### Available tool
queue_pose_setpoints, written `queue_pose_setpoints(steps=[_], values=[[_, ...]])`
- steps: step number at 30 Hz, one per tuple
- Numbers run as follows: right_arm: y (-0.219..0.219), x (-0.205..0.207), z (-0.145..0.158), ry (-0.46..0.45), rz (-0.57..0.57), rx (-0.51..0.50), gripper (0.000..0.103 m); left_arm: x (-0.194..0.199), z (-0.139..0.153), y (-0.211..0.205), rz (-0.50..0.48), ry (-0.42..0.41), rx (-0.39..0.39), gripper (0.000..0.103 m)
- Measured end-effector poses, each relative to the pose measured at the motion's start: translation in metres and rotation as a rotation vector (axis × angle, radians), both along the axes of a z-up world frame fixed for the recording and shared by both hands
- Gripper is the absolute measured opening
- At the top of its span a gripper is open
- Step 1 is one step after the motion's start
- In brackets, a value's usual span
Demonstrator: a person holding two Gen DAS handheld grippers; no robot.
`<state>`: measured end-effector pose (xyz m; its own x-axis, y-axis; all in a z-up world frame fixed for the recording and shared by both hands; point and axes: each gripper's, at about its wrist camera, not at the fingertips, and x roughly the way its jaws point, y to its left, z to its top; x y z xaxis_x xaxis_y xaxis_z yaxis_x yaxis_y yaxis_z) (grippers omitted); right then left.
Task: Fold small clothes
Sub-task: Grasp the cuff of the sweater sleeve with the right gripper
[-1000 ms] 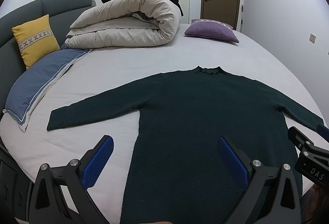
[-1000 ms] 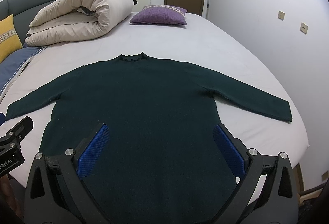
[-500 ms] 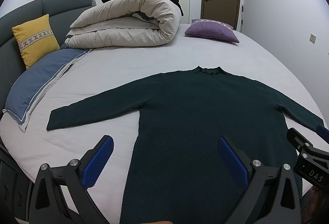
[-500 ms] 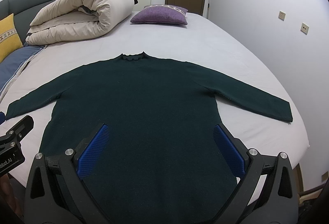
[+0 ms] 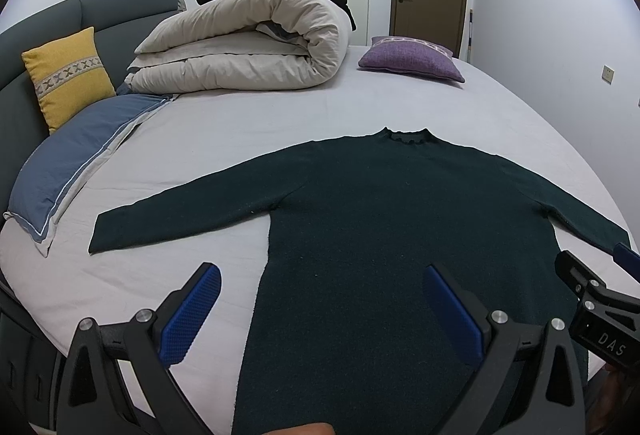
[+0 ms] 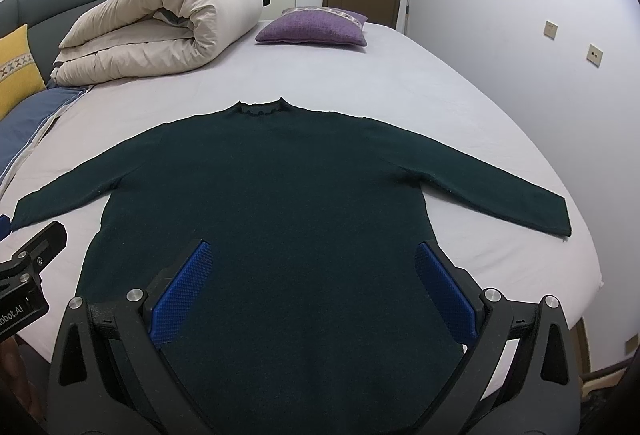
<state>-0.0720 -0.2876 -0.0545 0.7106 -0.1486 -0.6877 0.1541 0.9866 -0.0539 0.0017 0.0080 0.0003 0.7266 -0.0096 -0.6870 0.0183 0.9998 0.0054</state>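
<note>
Both tongs (image 5: 320, 309) (image 6: 310, 285) gape over the sweater (image 6: 276, 203) — only the right view shows its right cuff (image 6: 558, 217).

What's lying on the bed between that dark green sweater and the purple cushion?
Nothing: only bare pale sheet lies between the sweater collar and the purple cushion. The right wrist view shows it best.

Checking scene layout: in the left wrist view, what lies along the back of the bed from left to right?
yellow cushion → blue pillow → rolled duvet → purple cushion
</note>
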Motion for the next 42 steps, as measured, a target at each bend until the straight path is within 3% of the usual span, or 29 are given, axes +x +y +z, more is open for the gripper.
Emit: queue_pose_setpoints(steps=[3, 6, 11, 15, 19, 22, 23, 26, 28, 31, 33, 35, 38, 42], values=[[0.000, 0.001, -0.001, 0.001, 0.000, 0.001, 0.103, 0.001, -0.003, -0.004, 0.005, 0.007, 0.001, 0.103], [-0.004, 0.003, -0.003, 0.001, 0.001, 0.012, 0.103, 0.004, -0.008, -0.003, -0.015, 0.037, -0.047, 0.103], [-0.047, 0.016, -0.010, 0.003, -0.049, 0.089, 0.103, 0.015, -0.026, -0.014, -0.027, 0.090, -0.068, 0.103], [-0.135, 0.023, -0.022, -0.031, -0.145, 0.237, 0.103, 0.028, -0.039, -0.024, -0.086, 0.137, -0.073, 0.103], [-0.265, 0.016, -0.057, -0.067, -0.379, 0.435, 0.102, 0.050, -0.055, -0.036, -0.153, 0.196, -0.172, 0.103], [-0.359, -0.001, -0.098, -0.074, -0.556, 0.659, 0.087, 0.060, -0.058, -0.048, -0.149, 0.126, -0.180, 0.103], [-0.384, -0.008, -0.111, -0.082, -0.612, 0.720, 0.087, 0.063, -0.057, -0.053, -0.144, 0.099, -0.172, 0.103], [-0.436, -0.026, -0.138, -0.147, -0.708, 0.851, 0.079, 0.084, -0.065, -0.073, -0.161, 0.182, -0.139, 0.103], [-0.457, -0.026, -0.144, -0.193, -0.716, 0.911, 0.075, 0.094, -0.068, -0.077, -0.150, 0.226, -0.178, 0.103], [-0.475, -0.010, -0.146, -0.221, -0.707, 0.933, 0.072, 0.107, -0.071, -0.082, -0.147, 0.229, -0.256, 0.103], [-0.489, 0.001, -0.153, -0.227, -0.720, 0.949, 0.061, 0.117, -0.076, -0.087, -0.167, 0.251, -0.313, 0.103], [-0.503, 0.012, -0.158, -0.214, -0.739, 0.950, 0.030, 0.122, -0.079, -0.088, -0.181, 0.258, -0.354, 0.101], [-0.509, 0.030, -0.153, -0.174, -0.733, 0.902, 0.008, 0.131, -0.085, -0.083, -0.188, 0.279, -0.393, 0.090], [-0.517, 0.069, -0.095, -0.190, -0.634, 0.789, 0.007, 0.145, -0.091, -0.067, -0.176, 0.296, -0.495, 0.082]])
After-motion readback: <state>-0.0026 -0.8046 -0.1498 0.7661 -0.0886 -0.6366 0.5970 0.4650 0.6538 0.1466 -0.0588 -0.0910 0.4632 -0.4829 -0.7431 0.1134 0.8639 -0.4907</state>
